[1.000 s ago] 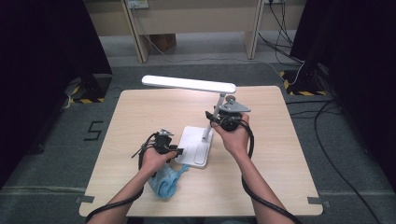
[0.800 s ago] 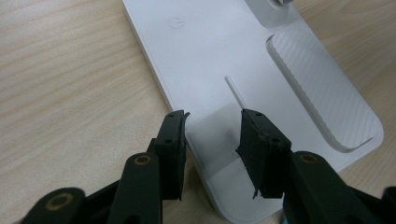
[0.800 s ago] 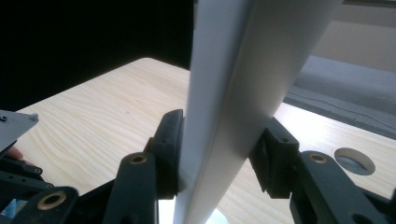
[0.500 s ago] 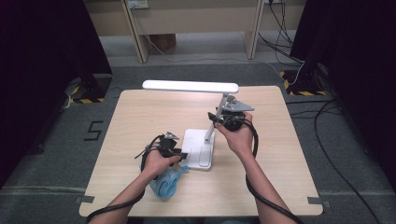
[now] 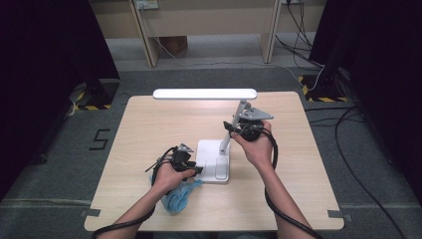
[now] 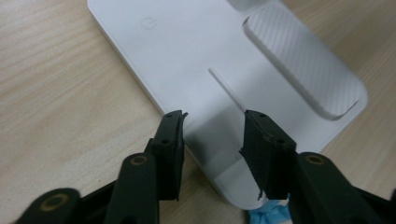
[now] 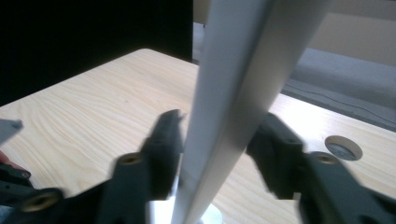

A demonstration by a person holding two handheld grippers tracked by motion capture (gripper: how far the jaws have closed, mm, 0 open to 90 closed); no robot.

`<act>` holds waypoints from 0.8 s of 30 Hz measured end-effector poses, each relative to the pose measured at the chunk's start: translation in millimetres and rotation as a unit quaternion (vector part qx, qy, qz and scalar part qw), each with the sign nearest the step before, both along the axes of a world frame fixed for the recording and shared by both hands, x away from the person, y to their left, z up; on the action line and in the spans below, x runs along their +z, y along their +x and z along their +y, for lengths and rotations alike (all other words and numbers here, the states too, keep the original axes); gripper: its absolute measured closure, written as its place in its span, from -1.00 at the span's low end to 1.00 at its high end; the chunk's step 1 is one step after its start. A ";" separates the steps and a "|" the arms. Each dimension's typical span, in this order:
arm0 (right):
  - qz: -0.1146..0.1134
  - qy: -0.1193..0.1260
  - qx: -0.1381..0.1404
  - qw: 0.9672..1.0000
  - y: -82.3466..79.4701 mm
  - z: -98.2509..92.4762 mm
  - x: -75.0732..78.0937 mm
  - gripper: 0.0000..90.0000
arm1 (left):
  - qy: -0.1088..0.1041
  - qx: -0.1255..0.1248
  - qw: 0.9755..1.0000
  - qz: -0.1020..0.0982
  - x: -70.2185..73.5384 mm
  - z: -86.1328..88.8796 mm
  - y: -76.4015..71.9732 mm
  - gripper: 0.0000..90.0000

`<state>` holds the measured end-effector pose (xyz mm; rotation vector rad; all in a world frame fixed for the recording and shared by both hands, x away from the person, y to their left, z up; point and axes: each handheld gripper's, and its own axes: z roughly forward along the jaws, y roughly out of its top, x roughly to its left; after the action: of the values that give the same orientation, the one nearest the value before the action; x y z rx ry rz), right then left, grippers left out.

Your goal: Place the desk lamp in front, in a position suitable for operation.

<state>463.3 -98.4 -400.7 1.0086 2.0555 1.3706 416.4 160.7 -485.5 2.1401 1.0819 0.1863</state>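
My left gripper (image 5: 191,167) has been opening, jaws astride the lamp base (image 6: 196,70); my right gripper's (image 7: 219,140) jaws, also widening, seemingly bracket the lamp arm (image 7: 238,88).

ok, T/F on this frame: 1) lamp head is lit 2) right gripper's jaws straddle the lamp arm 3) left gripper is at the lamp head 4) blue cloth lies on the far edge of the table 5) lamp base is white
1) The desk lamp's head is lit. True.
2) The right gripper has its jaws either side of the lamp arm. True; the jaws have just been opening.
3) The left gripper is at the lamp head. False: it is at the near edge of the lamp base, jaws just opening.
4) The blue cloth lies at the table's far edge. False: it lies on the near side, under the left hand.
5) The lamp base is white. True.
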 end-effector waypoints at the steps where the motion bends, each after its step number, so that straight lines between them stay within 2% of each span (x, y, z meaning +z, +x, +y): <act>1: 0.001 0.002 -0.001 1.000 -0.8 -0.5 -0.6 -0.02 | -0.005 0.002 1.000 -0.019 6.0 0.9 -2.7 0.08; 3: 0.004 0.003 -0.007 1.000 -3.1 -2.1 -2.4 -0.20 | -0.025 0.009 0.999 -0.040 17.3 4.7 -7.5 -0.07; 5: 0.001 0.005 -0.011 1.000 -5.5 -4.6 -3.7 -0.27 | -0.038 0.021 0.997 -0.065 32.7 15.0 -14.5 -0.18; 10: 0.010 0.000 -0.013 1.000 -21.4 -15.4 -11.6 -0.34 | -0.046 0.053 0.993 -0.094 53.1 49.9 -29.0 -0.32; 13: 0.028 0.000 -0.020 0.999 -30.3 -24.7 -22.1 -0.34 | -0.052 0.078 0.991 -0.096 53.6 70.6 -37.2 -0.35; 16: 0.044 -0.007 -0.022 0.999 -35.8 -31.3 -34.9 -0.31 | -0.056 0.089 0.990 -0.093 50.7 83.6 -46.4 -0.37; 18: 0.057 -0.005 -0.025 0.998 -39.3 -32.6 -42.8 -0.31 | -0.061 0.096 0.989 -0.091 48.5 89.3 -51.7 -0.39; 24: 0.071 -0.005 -0.022 0.997 -45.7 -33.0 -54.2 -0.30 | -0.067 0.111 0.988 -0.083 42.5 97.2 -60.6 -0.44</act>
<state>417.5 -131.4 -454.9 1.1708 2.1258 1.2981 355.7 257.9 -443.0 1.8494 1.1974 0.3772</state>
